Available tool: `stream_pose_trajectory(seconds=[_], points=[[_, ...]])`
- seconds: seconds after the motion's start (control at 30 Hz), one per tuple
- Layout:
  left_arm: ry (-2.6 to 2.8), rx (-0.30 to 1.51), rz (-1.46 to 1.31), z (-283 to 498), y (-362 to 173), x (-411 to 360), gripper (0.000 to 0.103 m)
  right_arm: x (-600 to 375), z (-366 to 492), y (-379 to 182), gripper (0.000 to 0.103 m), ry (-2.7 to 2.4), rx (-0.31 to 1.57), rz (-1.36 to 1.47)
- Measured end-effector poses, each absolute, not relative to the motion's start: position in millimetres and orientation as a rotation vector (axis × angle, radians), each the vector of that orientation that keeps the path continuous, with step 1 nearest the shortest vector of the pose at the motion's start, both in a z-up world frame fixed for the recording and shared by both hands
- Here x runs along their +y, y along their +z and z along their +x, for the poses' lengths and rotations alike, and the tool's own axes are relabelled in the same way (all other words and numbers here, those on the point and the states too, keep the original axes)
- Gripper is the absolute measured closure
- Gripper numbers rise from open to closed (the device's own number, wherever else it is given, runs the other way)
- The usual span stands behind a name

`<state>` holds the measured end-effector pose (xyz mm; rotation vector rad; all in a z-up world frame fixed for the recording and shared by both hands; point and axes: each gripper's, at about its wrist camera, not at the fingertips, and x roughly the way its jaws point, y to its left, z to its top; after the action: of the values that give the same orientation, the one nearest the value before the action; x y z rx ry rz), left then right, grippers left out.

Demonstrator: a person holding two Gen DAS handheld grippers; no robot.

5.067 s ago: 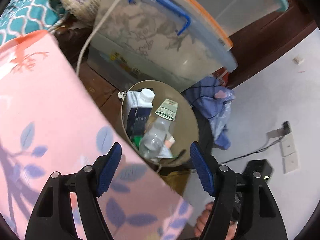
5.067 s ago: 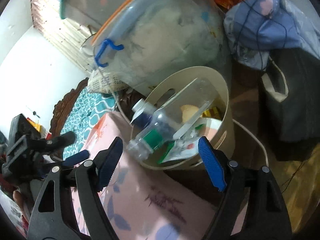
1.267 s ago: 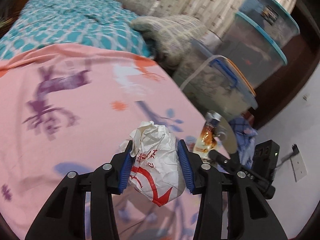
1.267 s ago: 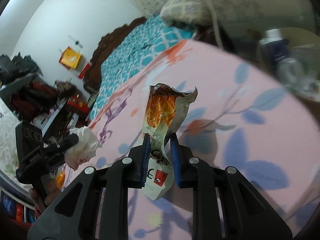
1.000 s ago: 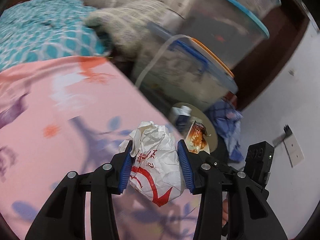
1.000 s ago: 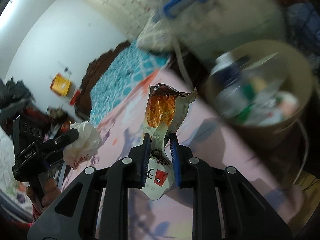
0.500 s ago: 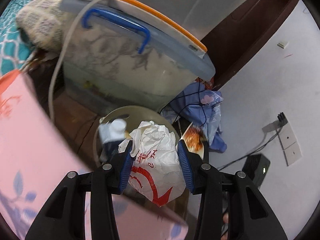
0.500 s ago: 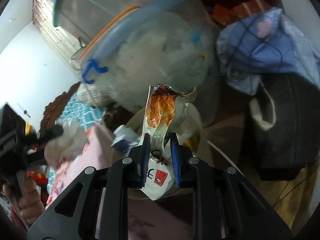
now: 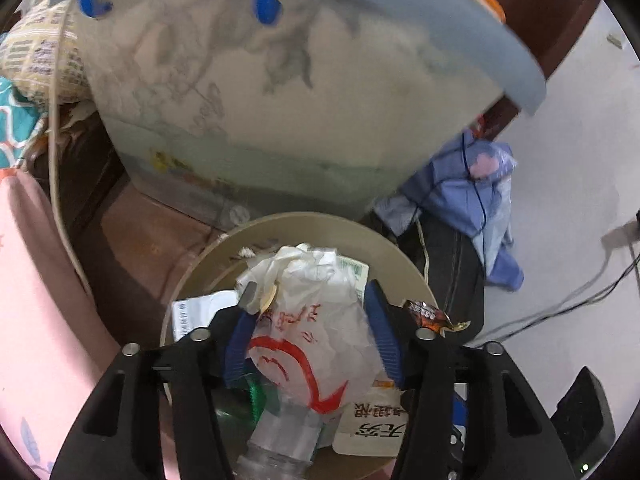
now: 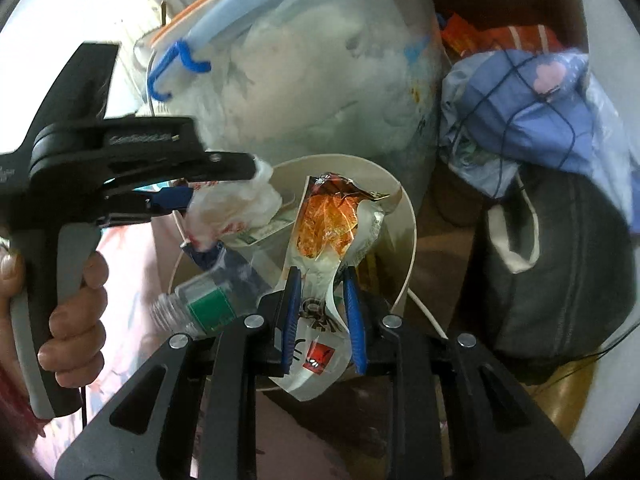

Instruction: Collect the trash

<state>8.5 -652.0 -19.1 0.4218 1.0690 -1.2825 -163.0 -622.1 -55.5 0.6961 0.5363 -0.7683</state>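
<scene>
One bin (image 10: 408, 240), two hand-held grippers (image 9: 310, 332) (image 10: 322, 308), one bottle (image 10: 200, 304).

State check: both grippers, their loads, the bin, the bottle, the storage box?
left gripper: shut on crumpled paper wrapper, over the bin
crumpled paper wrapper: held, not released
right gripper: shut on snack packet
snack packet: torn open, upright, above the bin
trash bin: open-topped, already holding trash
plastic bottle: uncapped, lying tilted in the bin
storage box: lidded, full
</scene>
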Motion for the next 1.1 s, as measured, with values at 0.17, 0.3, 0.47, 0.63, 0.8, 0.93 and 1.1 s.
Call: stream_pose_trajectory(seconds=[0.17, 0.3, 0.47, 0.63, 0.8, 0.93, 1.1], points=[[-1.301, 1.039, 0.437, -2, -16, -640, 0.031, -616, -166, -53, 0.038, -0.768, 0.514, 0.675], [-1.31, 1.041, 0.363, 4, -2, -617, 0.031, -612, -171, -46, 0.038, -0.785, 0.484, 0.664], [-1.322, 1.061, 0.236, 16, 17, -578, 0.031, -604, -186, -37, 0.037, -0.808, 0.424, 0.686], [-1.29, 1.042, 0.156, 21, 30, -529, 0.03, -592, -194, -32, 0.037, -0.802, 0.393, 0.719], [-1.161, 0.972, 0.124, 29, 43, -485, 0.028, -575, -197, -25, 0.037, -0.771, 0.364, 0.756], [-1.014, 0.87, 0.124, 40, 61, -439, 0.027, -554, -195, -16, 0.033, -0.727, 0.349, 0.767], [-0.883, 0.753, 0.165, 41, 77, -389, 0.022, -523, -185, -4, 0.027, -0.67, 0.348, 0.749]])
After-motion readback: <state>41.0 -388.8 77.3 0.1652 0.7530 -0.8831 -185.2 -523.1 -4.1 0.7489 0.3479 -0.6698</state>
